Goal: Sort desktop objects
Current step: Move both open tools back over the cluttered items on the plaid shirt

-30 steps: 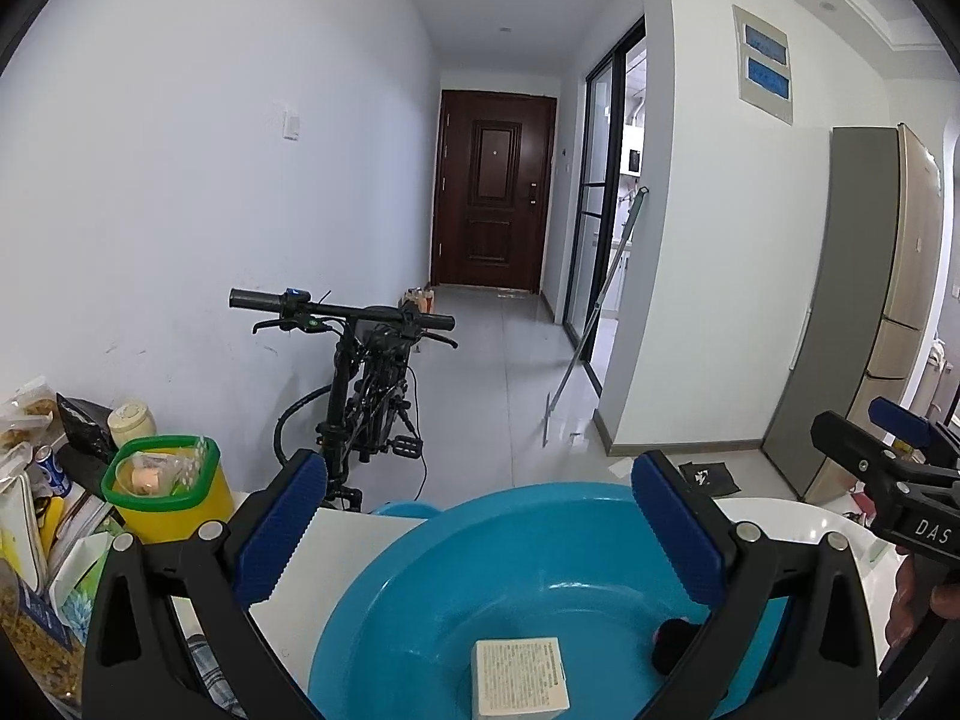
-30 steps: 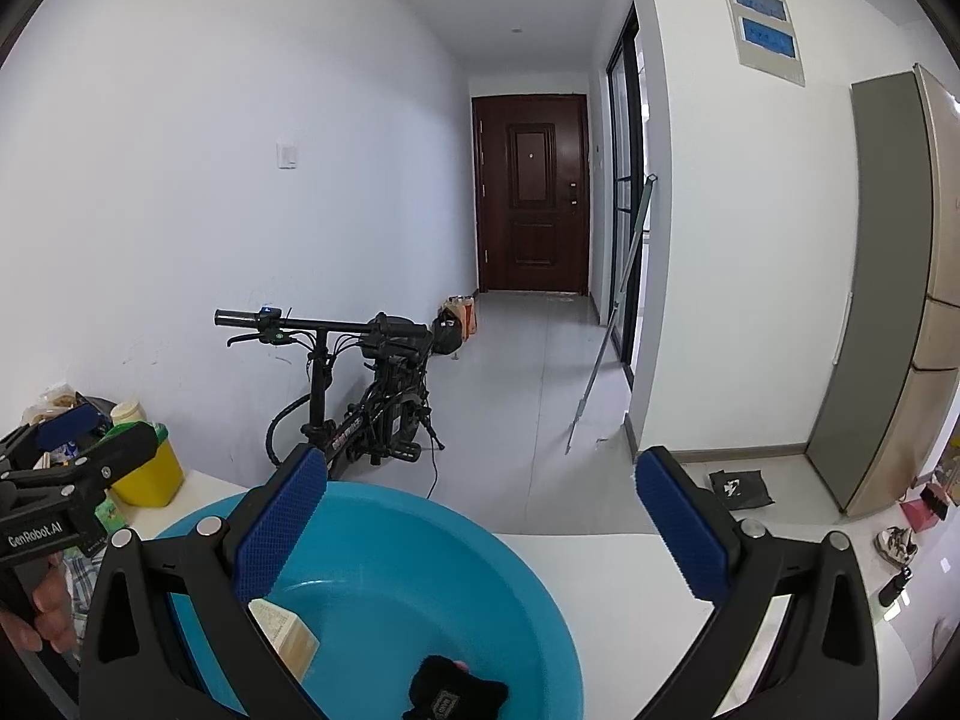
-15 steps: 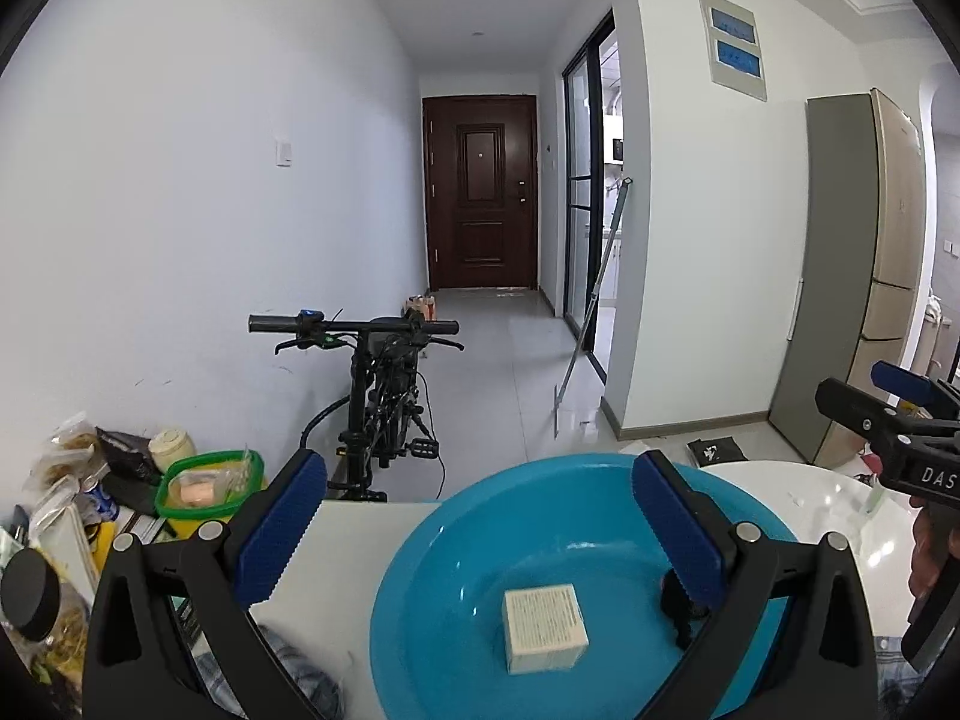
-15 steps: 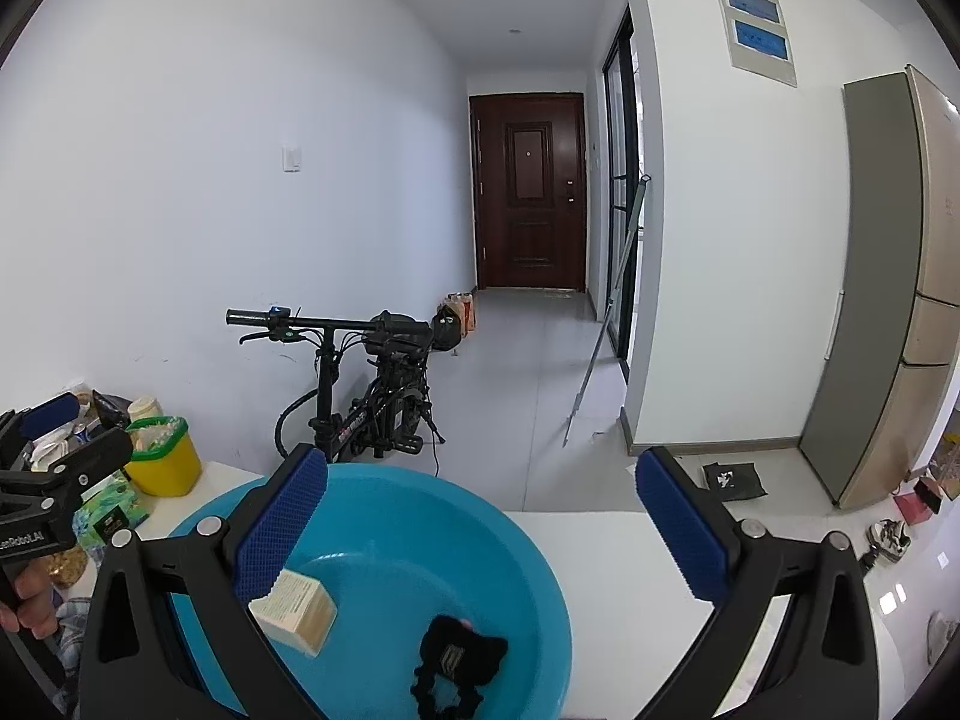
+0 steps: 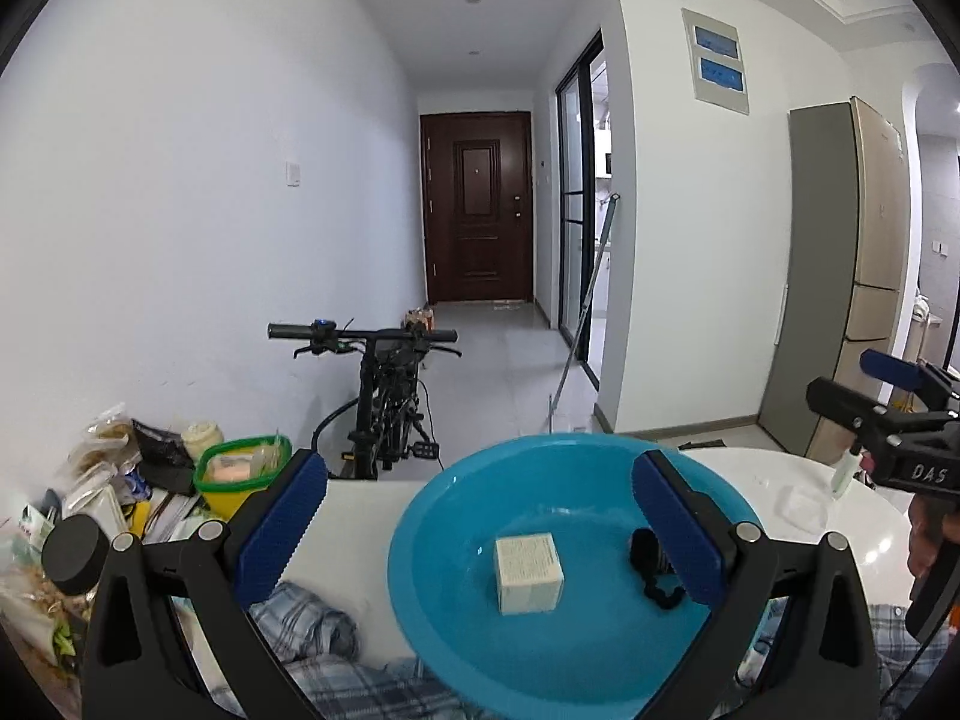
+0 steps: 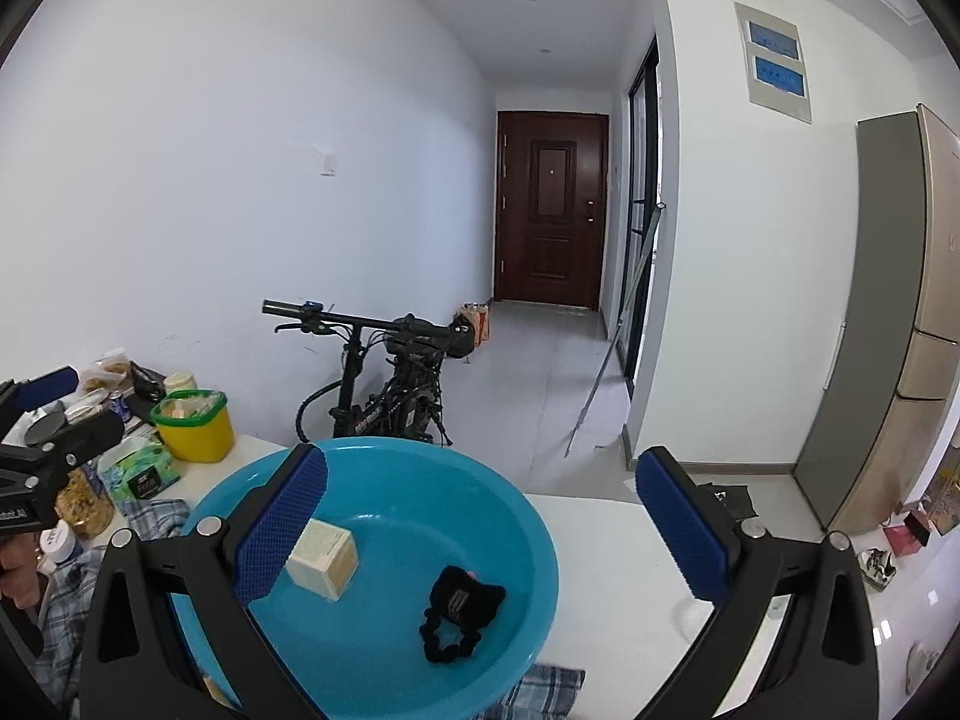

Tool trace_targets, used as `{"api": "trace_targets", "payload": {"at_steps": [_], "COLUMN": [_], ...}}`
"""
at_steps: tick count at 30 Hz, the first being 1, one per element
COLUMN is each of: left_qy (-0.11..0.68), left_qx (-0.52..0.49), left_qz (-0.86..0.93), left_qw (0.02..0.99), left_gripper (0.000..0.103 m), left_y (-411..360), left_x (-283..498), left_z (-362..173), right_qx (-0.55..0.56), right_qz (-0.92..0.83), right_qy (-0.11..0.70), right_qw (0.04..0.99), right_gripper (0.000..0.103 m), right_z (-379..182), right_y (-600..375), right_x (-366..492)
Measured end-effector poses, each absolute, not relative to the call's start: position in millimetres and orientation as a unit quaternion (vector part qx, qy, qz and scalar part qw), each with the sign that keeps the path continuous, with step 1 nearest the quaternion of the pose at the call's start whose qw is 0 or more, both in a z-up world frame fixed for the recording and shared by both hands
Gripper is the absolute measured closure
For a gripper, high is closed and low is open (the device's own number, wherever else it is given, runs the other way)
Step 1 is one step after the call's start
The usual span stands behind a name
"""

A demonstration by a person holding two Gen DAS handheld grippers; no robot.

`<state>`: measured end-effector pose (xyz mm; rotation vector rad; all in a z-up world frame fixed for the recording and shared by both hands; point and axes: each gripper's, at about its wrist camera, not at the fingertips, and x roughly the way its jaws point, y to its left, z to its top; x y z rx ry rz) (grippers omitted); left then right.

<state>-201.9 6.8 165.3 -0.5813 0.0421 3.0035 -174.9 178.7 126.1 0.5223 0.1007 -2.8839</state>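
Observation:
A blue plastic basin (image 5: 456, 510) stands on the white table, and it also shows in the right wrist view (image 6: 498, 498). Inside it lie a small cream box (image 5: 528, 564) (image 6: 324, 558) and a black hair tie with a black tag (image 5: 651, 570) (image 6: 459, 609). My left gripper (image 5: 480, 525) is open and empty above the near left part of the basin. My right gripper (image 6: 480, 525) is open and empty above the basin's right rim. Each gripper also shows at the edge of the other's view.
A yellow tub with a green rim (image 5: 240, 474) (image 6: 192, 426), snack bags and jars (image 5: 72, 546) crowd the table's left end. A plaid cloth (image 5: 312, 630) lies under the basin's near side. A small clear packet (image 5: 801, 507) lies right. A bicycle (image 5: 384, 408) stands beyond the table.
Both grippers have pulled back and up from the basin, so more of it and its contents shows. Both stay open.

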Motion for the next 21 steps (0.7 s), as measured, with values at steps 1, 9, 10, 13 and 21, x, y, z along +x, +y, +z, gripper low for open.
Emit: {"api": "trace_targets", "payload": {"at_steps": [1,9,10,13,21], "left_qy": [0.005,-0.010,-0.005,-0.001,0.015], "left_qx": [-0.195,-0.213,-0.210,-0.204,-0.188], "left_qz": [0.980,0.976,0.977,0.978,0.981], "left_qw": [0.045,0.038,0.036,0.038,0.035], "left_gripper": [0.000,0.000,0.000,0.000,0.000], "left_y": [5,-7,-7,-8,-14], "left_x": [-196,-160,-155,-145,-114], "left_z": [165,162,162,163,173], "right_qx": [0.176,0.182,0.180,0.167,0.146], "right_qz": [-0.978,-0.976,-0.976,-0.978,-0.980], "right_qy": [0.031,0.032,0.033,0.034,0.043], "right_qw": [0.106,0.119,0.120,0.119,0.127], "right_gripper": [0.000,0.000,0.000,0.000,0.000], "right_z": [127,130,131,133,142], "right_y": [180,177,177,176,173], "right_x": [-170,-139,-135,-125,-95]}}
